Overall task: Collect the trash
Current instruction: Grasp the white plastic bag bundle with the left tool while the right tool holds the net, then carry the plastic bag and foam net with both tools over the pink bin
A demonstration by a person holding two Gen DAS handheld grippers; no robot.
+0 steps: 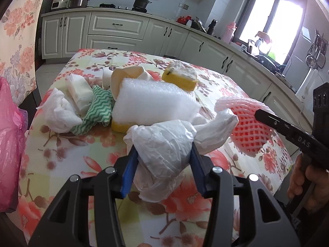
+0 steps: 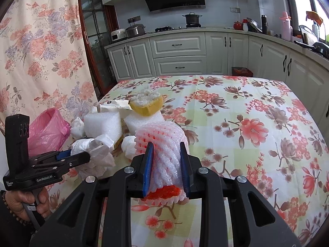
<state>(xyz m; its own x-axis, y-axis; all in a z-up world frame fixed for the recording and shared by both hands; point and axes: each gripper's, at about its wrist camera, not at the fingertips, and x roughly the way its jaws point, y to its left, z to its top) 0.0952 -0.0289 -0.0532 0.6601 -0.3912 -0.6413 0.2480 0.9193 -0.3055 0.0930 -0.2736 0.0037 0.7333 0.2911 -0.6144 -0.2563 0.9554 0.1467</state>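
Note:
My left gripper (image 1: 163, 154) is shut on a crumpled white plastic bag (image 1: 164, 144), held above the floral table; it also shows in the right wrist view (image 2: 78, 155). My right gripper (image 2: 166, 162) is shut on a pink and red foam fruit net (image 2: 162, 144), which shows in the left wrist view (image 1: 244, 123) too. Behind lie a white foam block (image 1: 154, 103), a yellow sponge (image 1: 181, 78), a green zigzag cloth (image 1: 96, 111) and white tissues (image 1: 59, 109).
A pink trash bag (image 1: 10, 135) hangs at the table's left edge, also in the right wrist view (image 2: 47, 129). The floral tablecloth (image 2: 257, 123) stretches to the right. Kitchen cabinets (image 2: 178, 55) stand behind the table.

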